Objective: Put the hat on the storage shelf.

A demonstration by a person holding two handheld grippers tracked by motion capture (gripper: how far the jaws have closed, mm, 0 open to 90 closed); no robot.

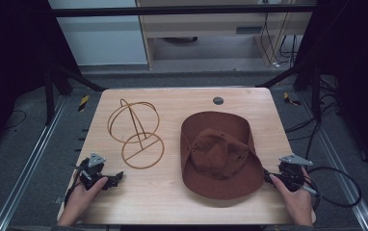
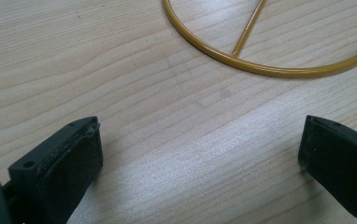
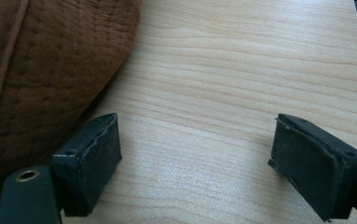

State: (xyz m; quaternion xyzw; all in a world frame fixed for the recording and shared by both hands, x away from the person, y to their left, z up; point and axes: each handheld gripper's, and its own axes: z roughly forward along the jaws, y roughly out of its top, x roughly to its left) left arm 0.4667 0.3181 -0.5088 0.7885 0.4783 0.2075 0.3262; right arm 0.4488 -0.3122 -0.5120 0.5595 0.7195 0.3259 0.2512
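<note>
Plainly both pairs of jaws stand wide apart with nothing between them but bare wood. In the right gripper view the right gripper (image 3: 195, 163) points along the table (image 3: 242, 70) with the quilted brim of the brown hat (image 3: 41, 70) just beside its left jaw, not touching the pad. In the left gripper view the left gripper (image 2: 200, 163) looks over bare grain toward the base ring of the wire hat stand (image 2: 270, 70), which lies a little ahead of it.

From the high view the hat (image 1: 219, 154) sits crown up on the right half of the table, brim flat on the wood, its near right edge close to the right gripper (image 1: 288, 175). The stand (image 1: 136, 132) stands upright on the left half, apart from the hat, near the left gripper (image 1: 100, 175).

The hat looks like soft felt or suede cloth: light, floppy, likely to sag if taken at one spot. The brim is the thin part that open jaws can slip around, so its near edge seems the best hold, perhaps with a second grip across from it. The stand is thin stiff wire, light enough to tip; steadying its base ring would be wise
</note>
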